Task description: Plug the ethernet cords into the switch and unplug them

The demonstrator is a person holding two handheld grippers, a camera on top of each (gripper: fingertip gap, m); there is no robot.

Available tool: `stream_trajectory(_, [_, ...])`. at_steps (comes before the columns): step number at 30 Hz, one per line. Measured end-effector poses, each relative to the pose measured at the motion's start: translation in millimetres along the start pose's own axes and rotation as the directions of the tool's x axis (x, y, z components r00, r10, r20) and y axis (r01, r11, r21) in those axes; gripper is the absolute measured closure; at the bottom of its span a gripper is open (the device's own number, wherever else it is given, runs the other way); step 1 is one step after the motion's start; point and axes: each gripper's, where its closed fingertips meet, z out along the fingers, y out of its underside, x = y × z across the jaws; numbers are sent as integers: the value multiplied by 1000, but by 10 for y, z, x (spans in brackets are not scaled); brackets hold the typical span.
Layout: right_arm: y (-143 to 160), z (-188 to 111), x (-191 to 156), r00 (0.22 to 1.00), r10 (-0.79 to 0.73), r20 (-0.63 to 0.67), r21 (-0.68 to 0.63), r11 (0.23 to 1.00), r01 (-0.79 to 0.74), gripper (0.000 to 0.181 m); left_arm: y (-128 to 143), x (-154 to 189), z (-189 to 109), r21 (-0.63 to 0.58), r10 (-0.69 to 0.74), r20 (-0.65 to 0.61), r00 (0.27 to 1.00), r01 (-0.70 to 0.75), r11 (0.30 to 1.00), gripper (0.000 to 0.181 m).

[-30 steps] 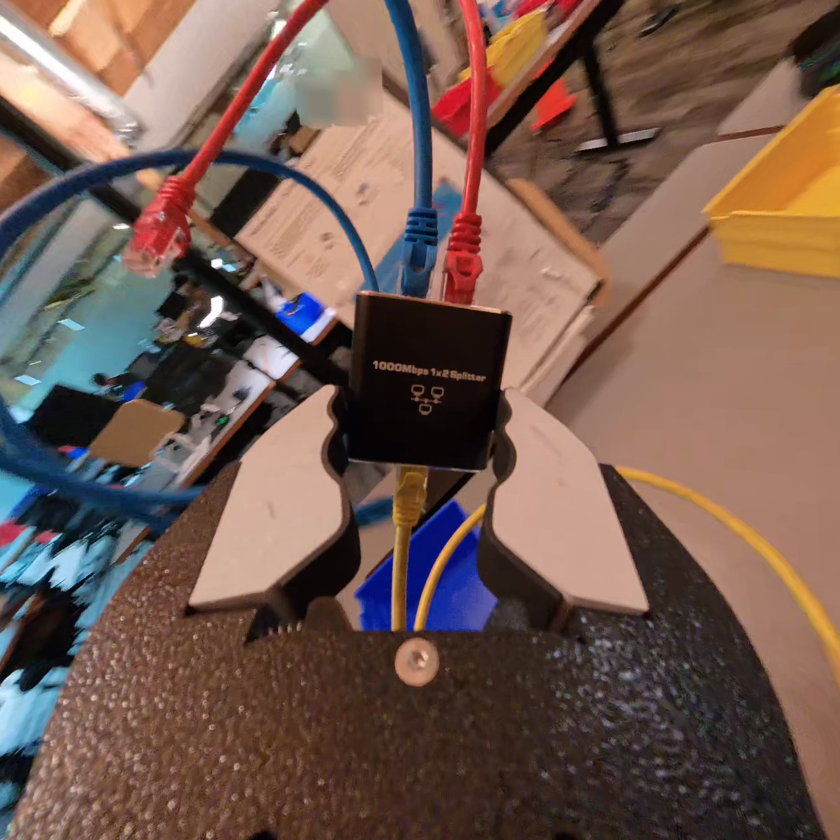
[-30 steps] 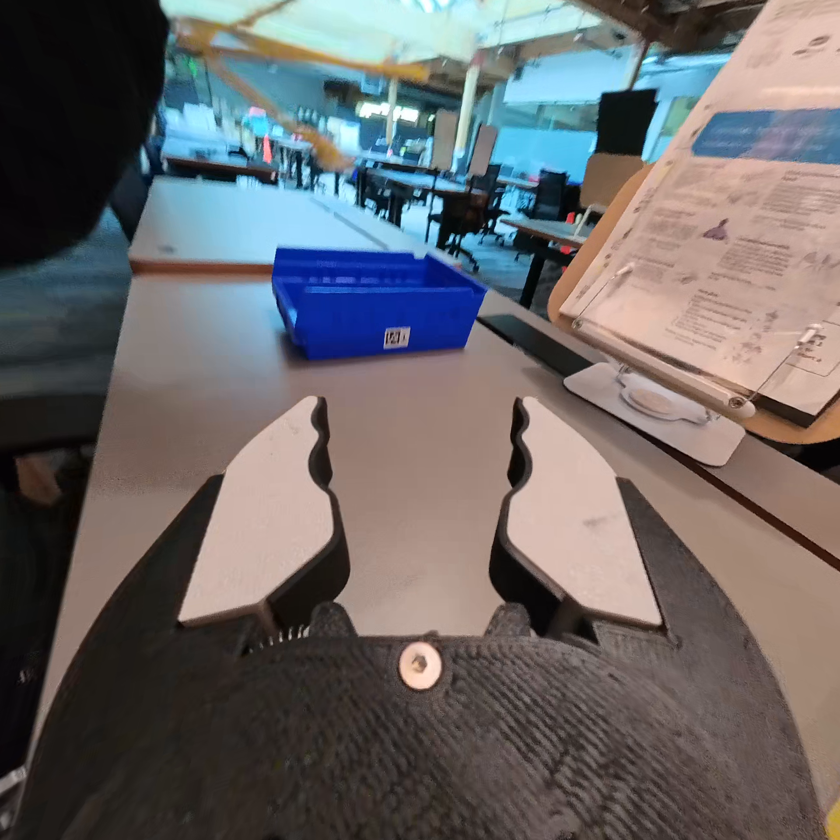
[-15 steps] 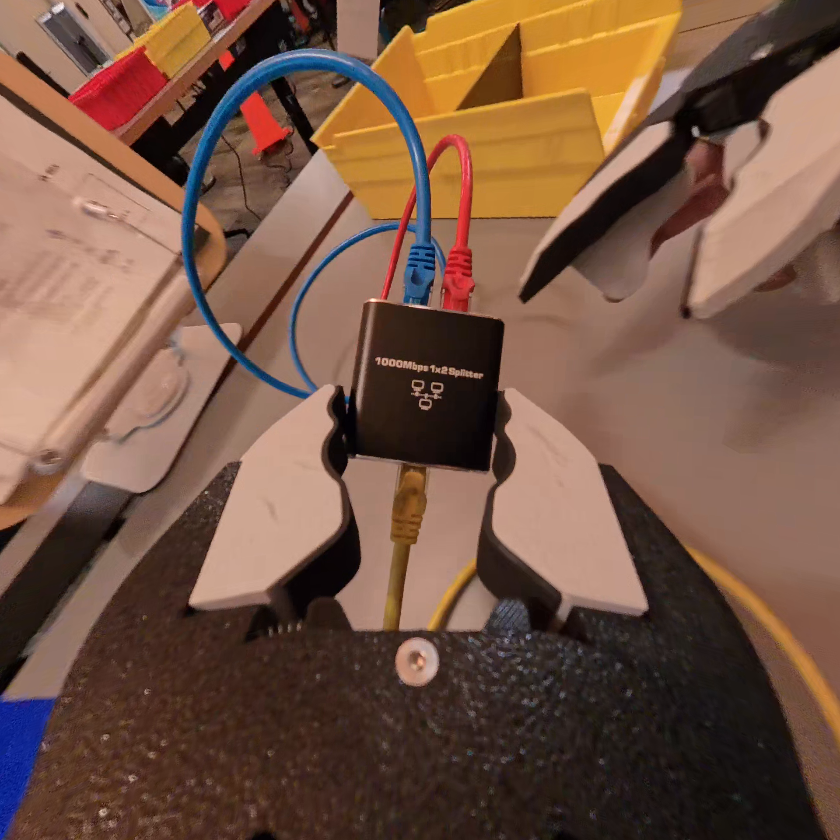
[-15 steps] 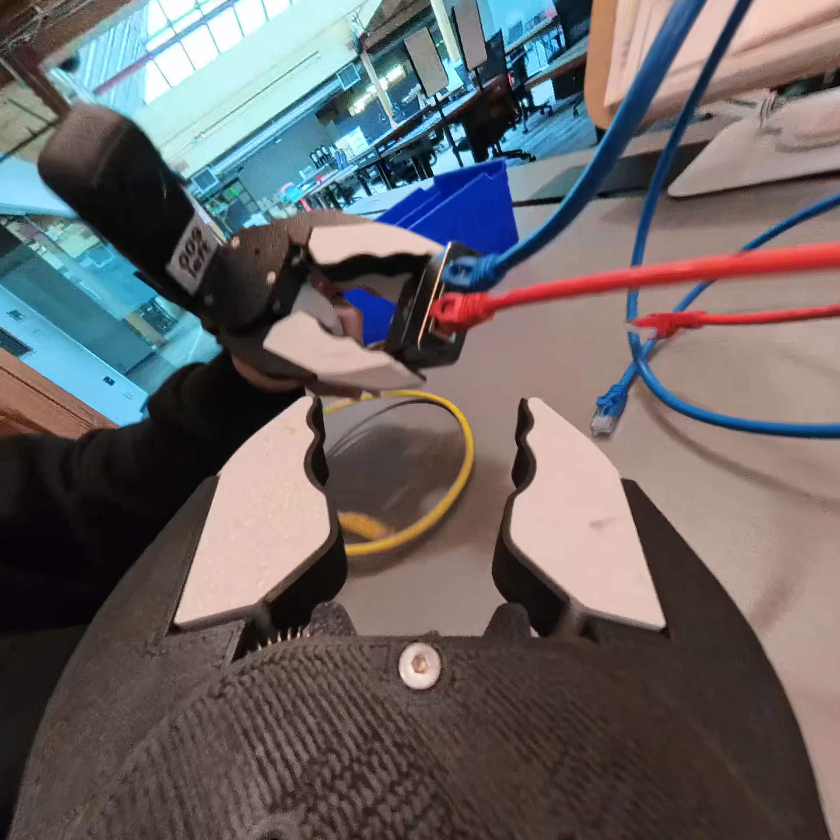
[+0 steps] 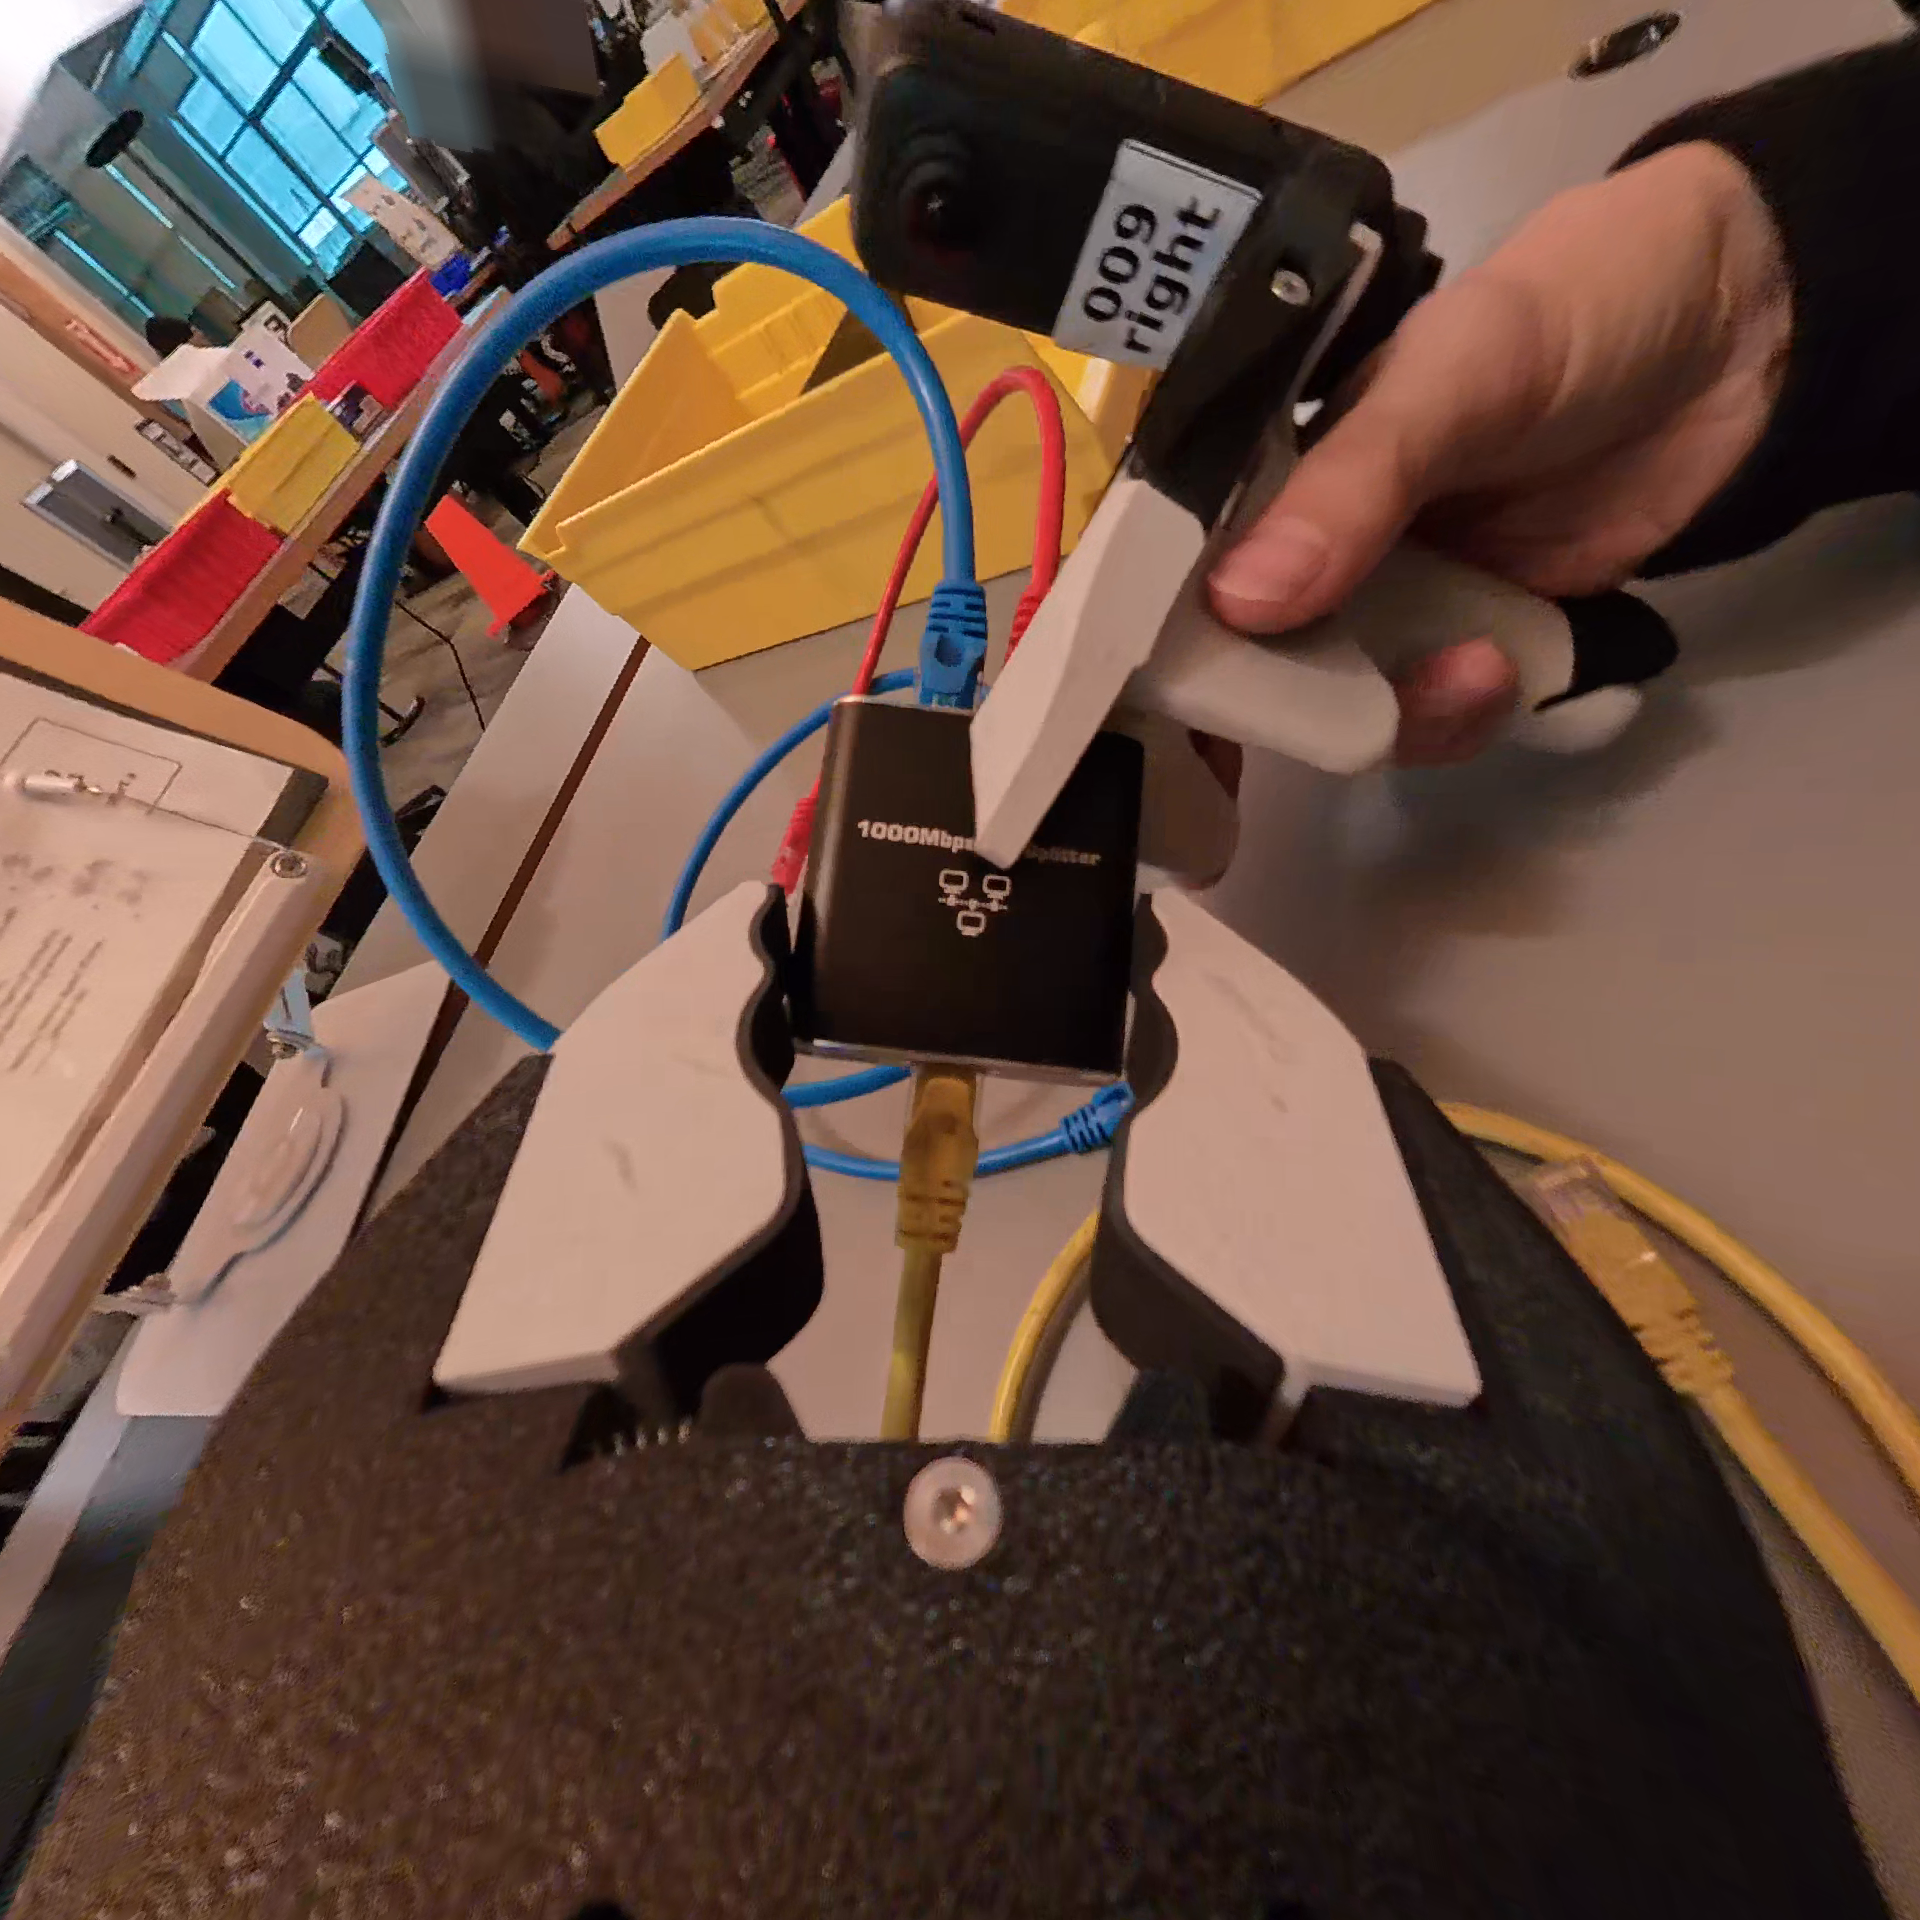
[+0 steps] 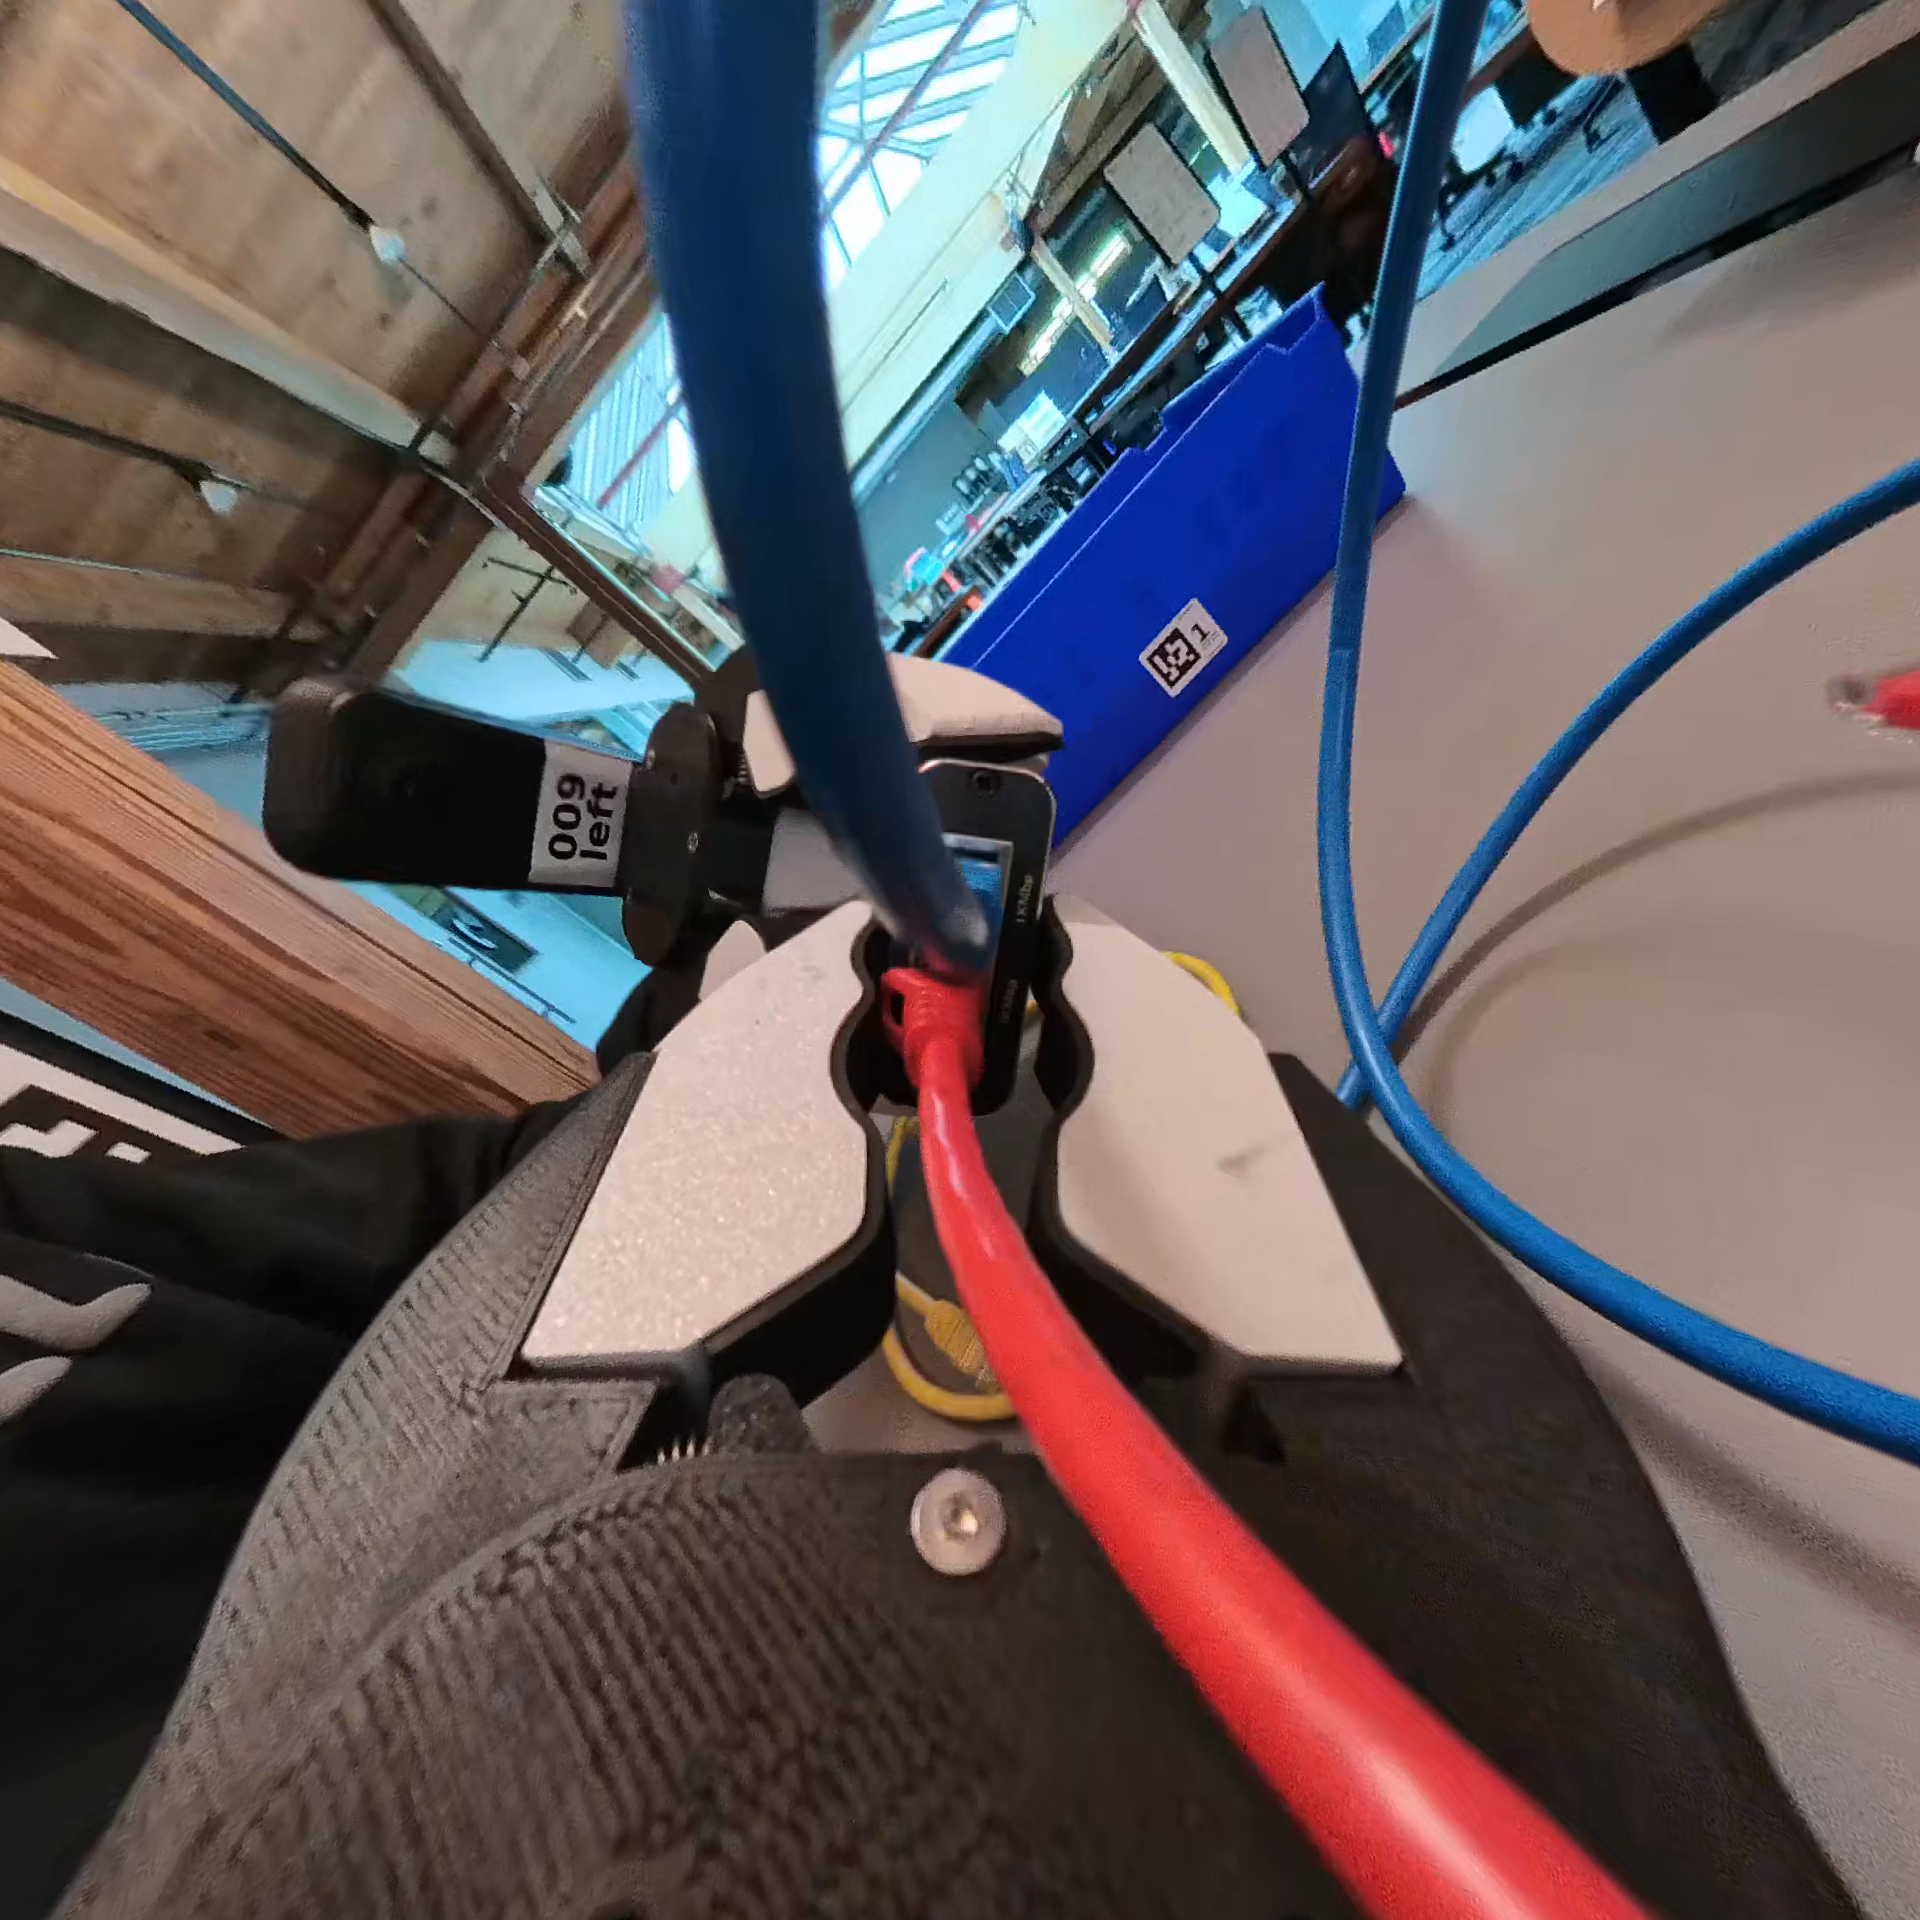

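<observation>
My left gripper [image 5: 961,935] is shut on the black switch [image 5: 966,966] and holds it above the table. A blue cord [image 5: 951,644] is plugged into its far end, and a yellow cord [image 5: 940,1164] into its near end. My right gripper [image 6: 951,977] reaches in from the right. One of its fingers [image 5: 1081,665] lies across the switch's top and hides the red port. In the right wrist view its jaws are closed to a narrow gap around the red cord's plug [image 6: 930,1023] at the switch [image 6: 1013,935].
A yellow bin [image 5: 790,499] stands behind the switch and a blue bin [image 6: 1174,582] on the far side. A document stand [image 5: 125,935] is at the left. Loose yellow [image 5: 1642,1299], blue [image 5: 1091,1127] and red [image 6: 1870,696] plugs lie on the grey table [image 5: 1558,935].
My right gripper moved in from open and apart and closed around the red plug at the switch. My left gripper kept hold of the switch while turning.
</observation>
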Motion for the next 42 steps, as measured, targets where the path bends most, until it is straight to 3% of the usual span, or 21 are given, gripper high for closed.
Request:
stream_trajectory(2, [-36, -2, 27, 997, 75, 12, 41, 996, -75, 157, -20, -9, -35, -9, 56, 14, 998, -56, 998, 121])
stream_trajectory(6, [-113, -84, 37, 961, 247, 125, 94, 961, -259, 156, -348, -69, -259, 65, 124, 81, 989, -130, 989, 122])
stream_trajectory(10, [-168, -131, 32, 936, 307, 171, 118, 937, -329, 156, -535, -6, -461, 63, 56, 17, 998, -57, 996, 120])
stream_trajectory(14, [-177, -114, -5, 937, 307, 168, 122, 937, -328, 157, -651, 75, -608, -37, -82, -12, 997, 81, 996, 118])
stream_trajectory(18, [-182, -116, -64, 929, 313, 196, 107, 935, -337, 157, -793, 123, -714, -97, -115, 43, 992, 118, 988, 117])
stream_trajectory(22, [-214, -119, -203, 900, 344, 268, 97, 920, -380, 157, -511, -17, -591, -71, -133, 57, 989, 137, 988, 113])
stream_trajectory(26, [-188, -127, -275, 871, 382, 310, 62, 906, -419, 157, -340, -84, -494, 95, -155, 43, 987, 150, 984, 116])
stream_trajectory(28, [-197, -115, -280, 862, 399, 313, 71, 895, -440, 155, -249, -52, -432, 108, -109, 39, 993, 104, 989, 118])
stream_trajectory(33, [-222, -113, -250, 846, 427, 320, 100, 873, -478, 154, -251, -42, -343, 162, -1, 122, 992, -19, 987, 124])
stream_trajectory(42, [-184, -85, -261, 850, 420, 318, 77, 882, -465, 157, -209, -49, -287, 198, -34, 61, 998, 21, 980, 125])
